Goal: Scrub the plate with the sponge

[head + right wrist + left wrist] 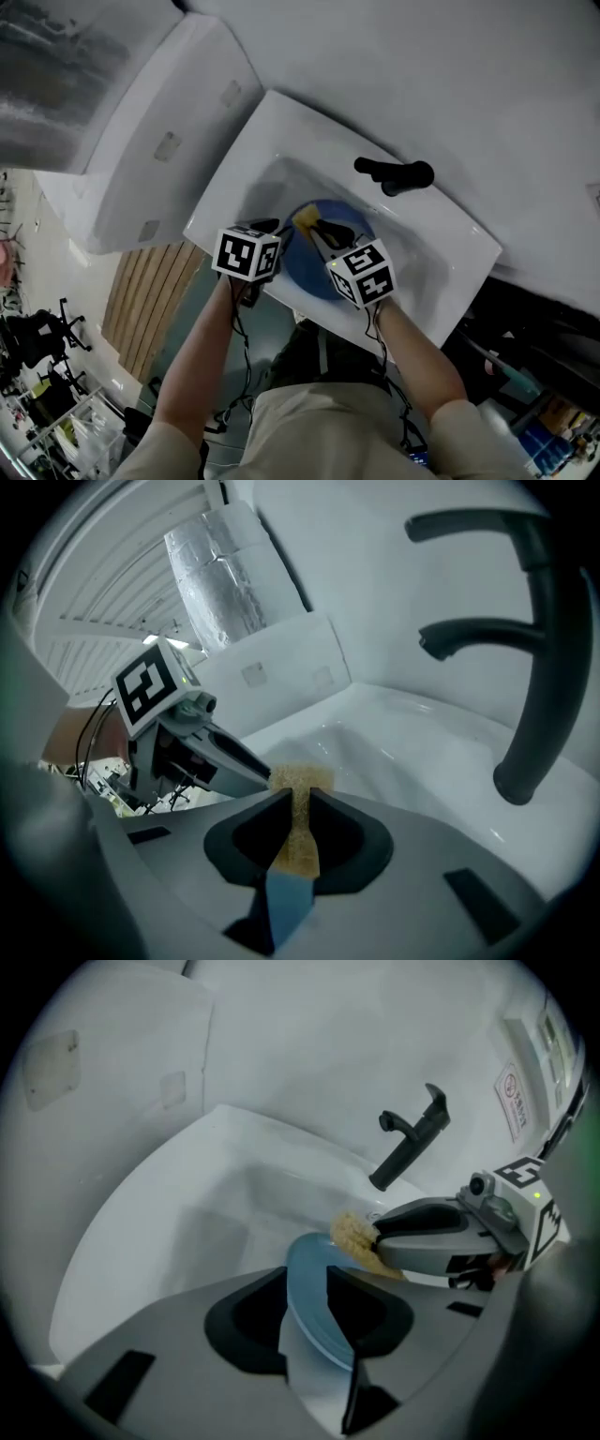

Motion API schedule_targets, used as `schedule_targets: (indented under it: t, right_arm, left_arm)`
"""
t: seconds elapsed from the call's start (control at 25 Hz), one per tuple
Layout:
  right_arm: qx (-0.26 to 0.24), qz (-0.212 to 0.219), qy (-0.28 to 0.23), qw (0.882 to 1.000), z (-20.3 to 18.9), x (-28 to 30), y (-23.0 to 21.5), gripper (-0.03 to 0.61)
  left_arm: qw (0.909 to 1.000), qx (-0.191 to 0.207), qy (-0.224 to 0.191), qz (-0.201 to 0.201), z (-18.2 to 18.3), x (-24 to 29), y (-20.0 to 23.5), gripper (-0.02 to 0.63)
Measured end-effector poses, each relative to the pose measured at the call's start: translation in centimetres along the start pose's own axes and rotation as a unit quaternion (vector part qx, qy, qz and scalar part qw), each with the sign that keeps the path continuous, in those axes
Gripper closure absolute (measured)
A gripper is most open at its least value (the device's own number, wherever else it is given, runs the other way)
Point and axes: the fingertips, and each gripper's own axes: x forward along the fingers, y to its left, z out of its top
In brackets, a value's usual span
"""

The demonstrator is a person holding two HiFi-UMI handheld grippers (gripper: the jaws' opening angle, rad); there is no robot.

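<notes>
A blue plate [305, 272] stands tilted in the white sink [422, 244]. Its rim [314, 1307] runs between the jaws of my left gripper [309, 1283], which stand open around it. My right gripper [300, 803] is shut on a yellow sponge [300, 817], pinched thin between the pads. In the head view the sponge [305, 218] rests against the plate's far upper edge, and the right gripper [319, 228] comes in over the plate's face. In the left gripper view the sponge [354, 1237] touches the plate's top rim. The left gripper [272, 228] is at the plate's left edge.
A black tap [394, 173] juts over the sink's far side, close above the right gripper. A white appliance [141, 159] stands to the left of the sink. Slatted wooden flooring [150, 291] shows below the sink's front rim.
</notes>
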Motion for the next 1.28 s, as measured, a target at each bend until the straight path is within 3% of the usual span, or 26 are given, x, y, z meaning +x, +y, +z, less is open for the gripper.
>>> schedule_targets:
  t: [0.32,0.48,0.68,0.88,1.16,1.28]
  right_arm:
    - [0.005,0.016,0.049,0.999,-3.9,3.7,-1.7,0.511]
    - [0.008,0.028,0.06,0.998,-4.9,5.1,-1.9,0.511]
    - [-0.018,0.024,0.09,0.995,-6.1,7.0,-2.4,0.511]
    - [-0.021,-0.017,0.131,0.991,-7.4,7.6,-5.5,0.512]
    - [-0.073,-0.067,0.207,0.973,-10.4,5.1,-9.3,0.515]
    - [-0.07,-0.07,0.236,0.967,-12.1,3.2,-9.6,0.515]
  left_arm:
    - [0.9925,0.042,0.115,-0.005,-2.3,4.8,1.3,0.474]
    - [0.989,0.054,0.138,0.0,-2.8,5.6,1.4,0.537]
    - [0.9909,0.034,0.13,0.003,-2.6,5.9,1.5,0.563]
    - [0.9938,0.006,0.111,0.008,-2.0,5.9,2.2,0.581]
    - [0.9957,-0.026,0.087,0.019,-1.4,5.7,3.0,0.597]
    - [0.9965,-0.032,0.071,0.029,-1.1,5.6,3.2,0.597]
